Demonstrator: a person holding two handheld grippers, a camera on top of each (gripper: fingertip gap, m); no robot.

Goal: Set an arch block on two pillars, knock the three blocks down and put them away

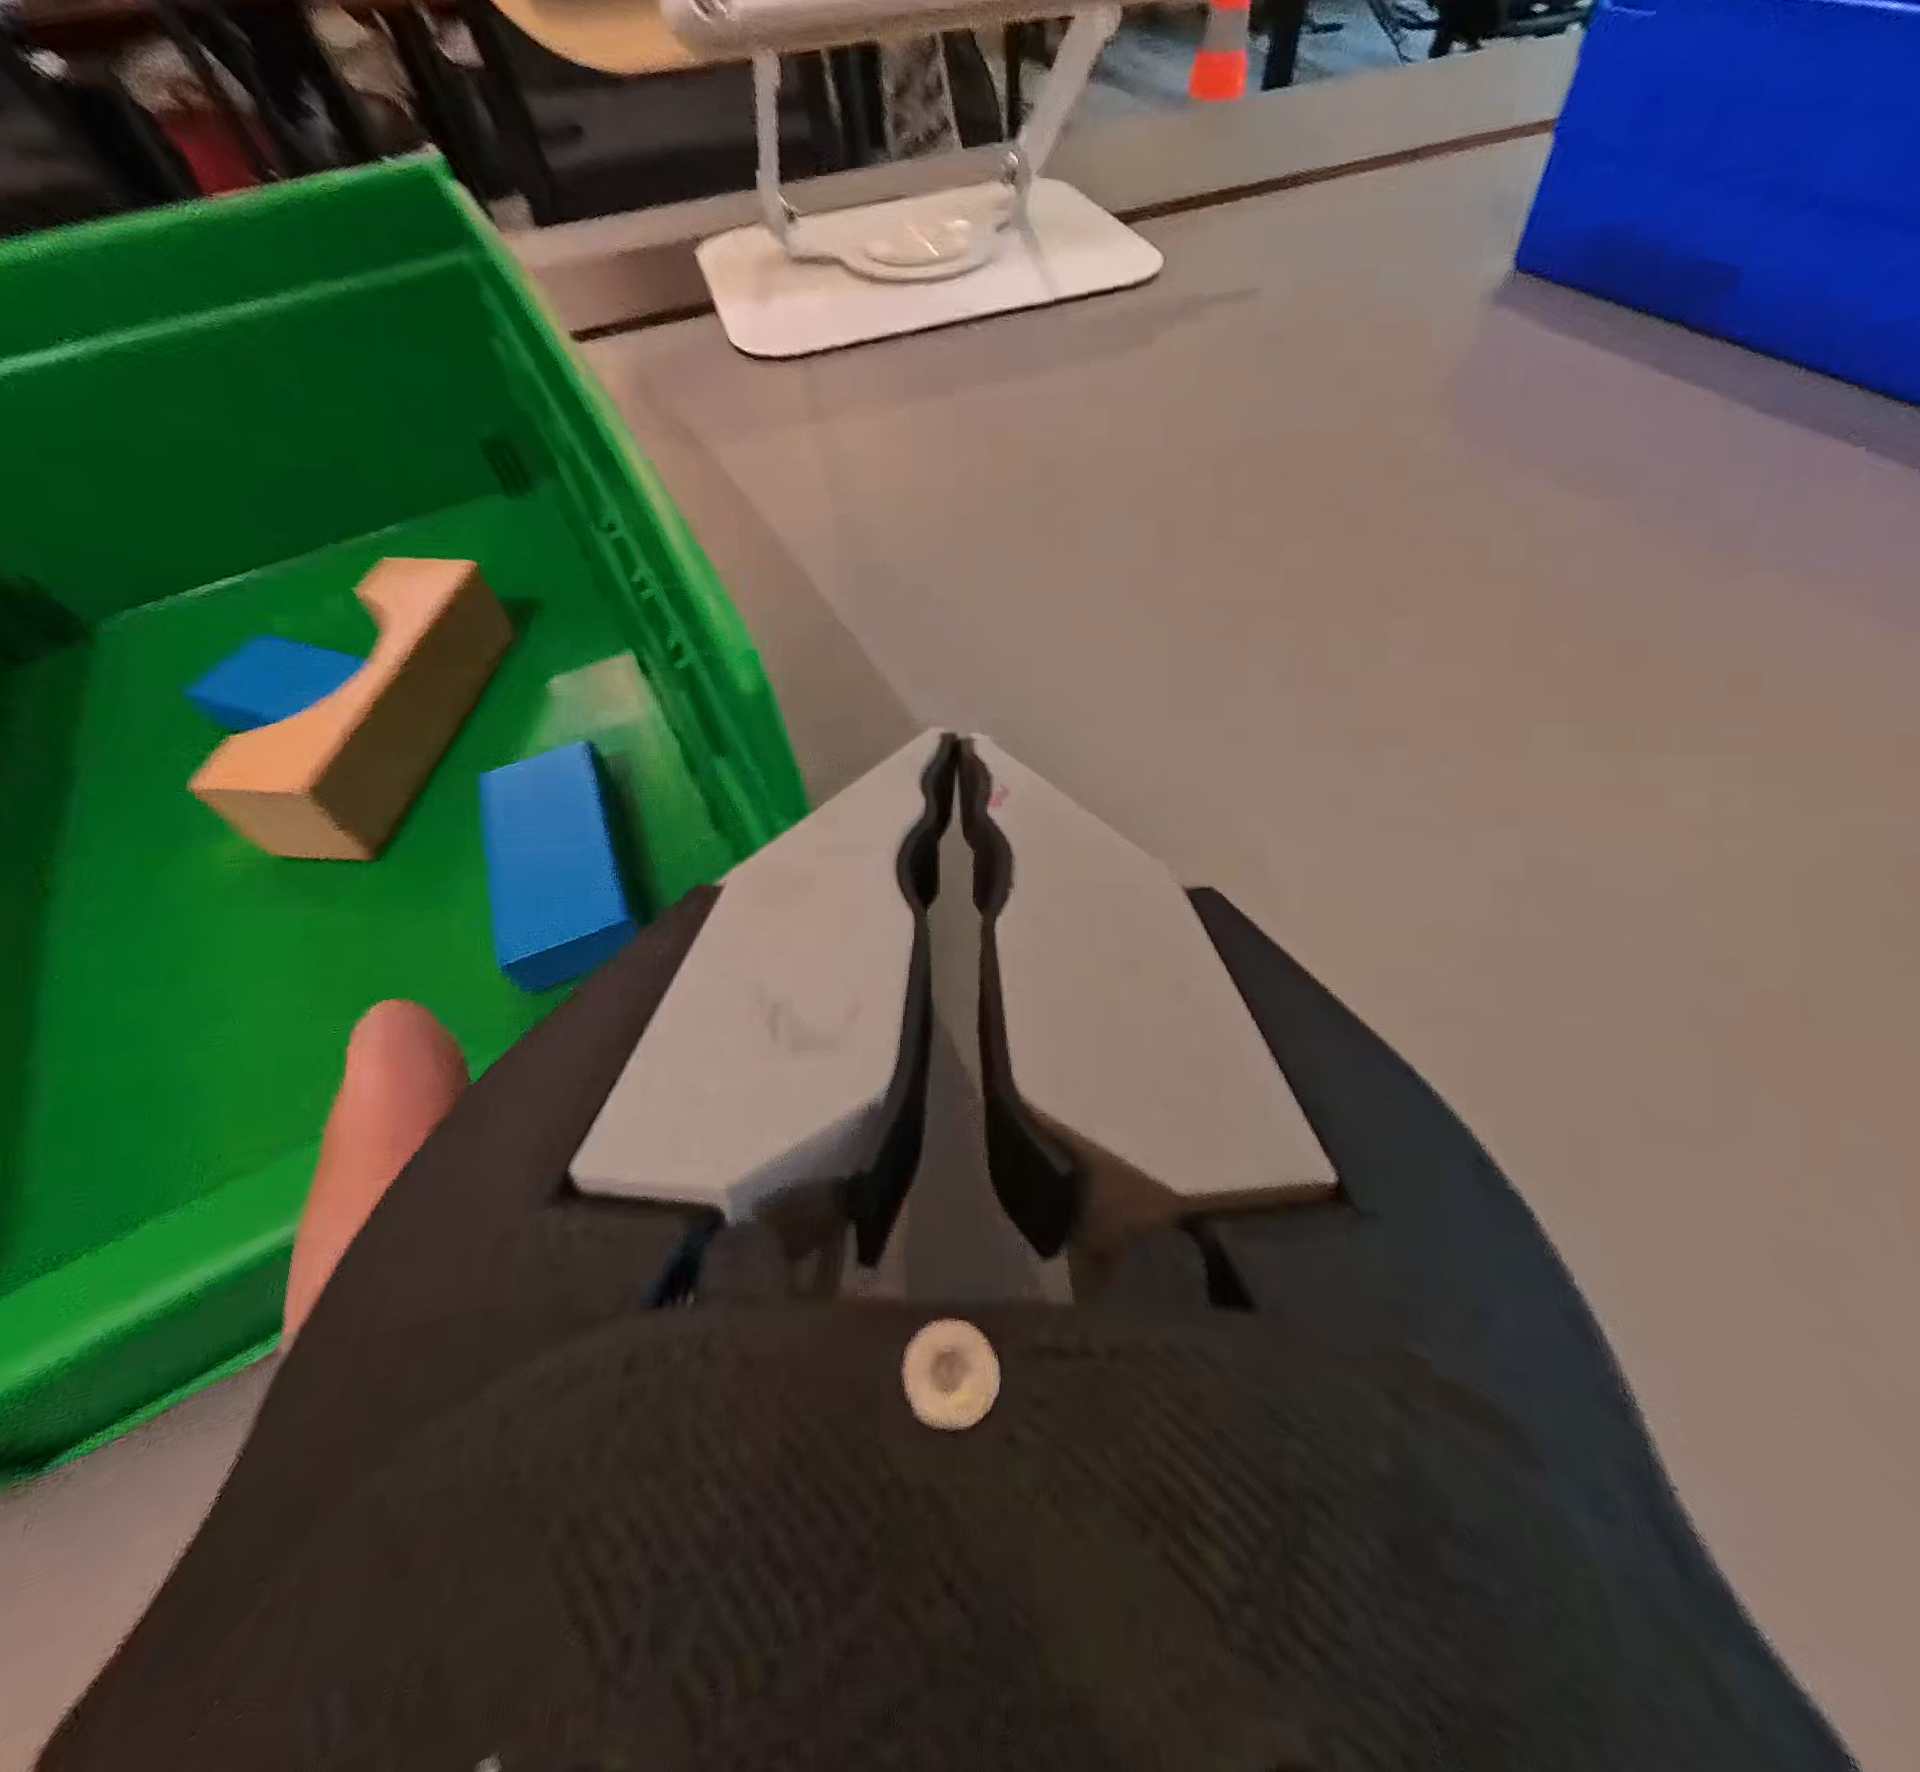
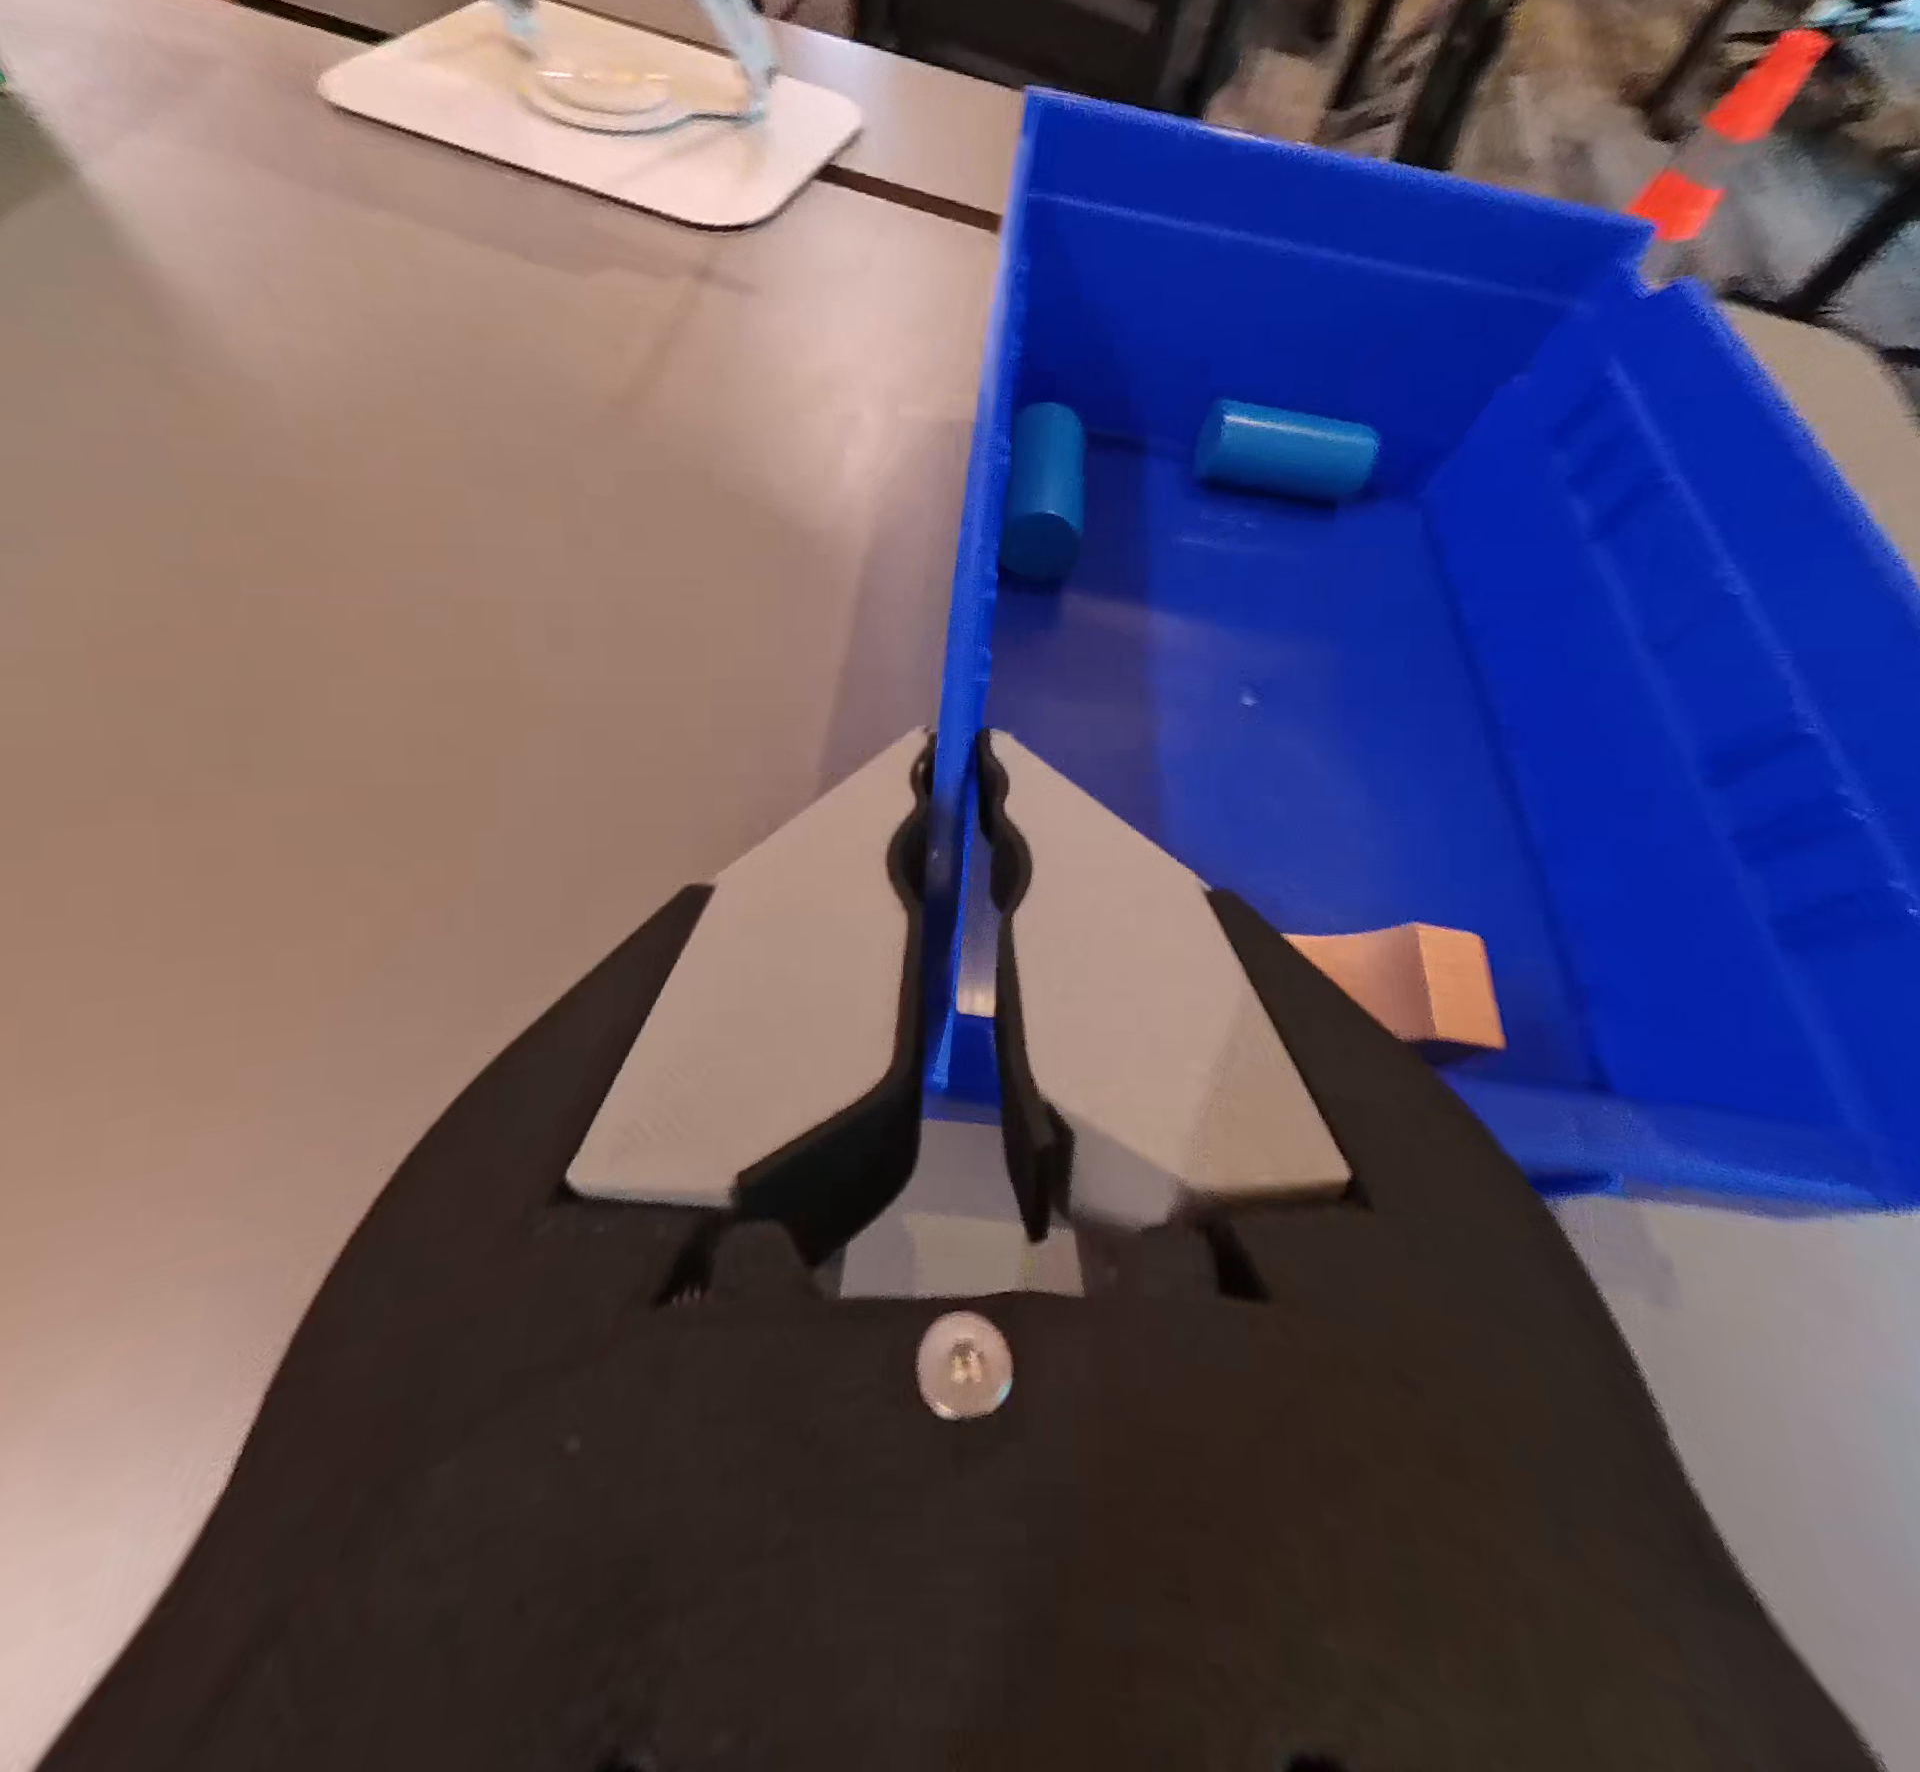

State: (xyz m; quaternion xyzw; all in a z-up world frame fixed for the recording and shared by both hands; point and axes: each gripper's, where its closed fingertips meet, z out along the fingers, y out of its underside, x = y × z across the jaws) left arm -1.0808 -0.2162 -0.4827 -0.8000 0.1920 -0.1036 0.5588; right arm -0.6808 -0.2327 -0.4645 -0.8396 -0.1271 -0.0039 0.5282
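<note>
My left gripper (image 1: pixel 958 740) is shut with its pads touching and nothing between them. It hovers over the grey table (image 1: pixel 1299 631), just right of a green bin (image 1: pixel 644 517). In that bin lie a tan arch block (image 1: pixel 364 714) and two blue rectangular blocks (image 1: pixel 556 865) (image 1: pixel 265 678). My right gripper (image 2: pixel 956 735) is shut to a thin slit above the left wall of a blue bin (image 2: pixel 1714 683). That wall shows through the slit from below. In the blue bin lie two blue cylinders (image 2: pixel 1042 501) (image 2: pixel 1286 452) and a tan arch block (image 2: pixel 1444 990).
A white stand (image 1: pixel 925 278) with a sign board sits at the table's back and also shows in the right wrist view (image 2: pixel 592 122). The blue bin (image 1: pixel 1745 195) is at the right in the left wrist view. A person's finger (image 1: pixel 384 1099) rests by my left gripper. One gripper's finger ends stand about 40 centimetres off the other's. The tan arch block (image 1: pixel 364 714) lies around 15 centimetres away from my left fingertips.
</note>
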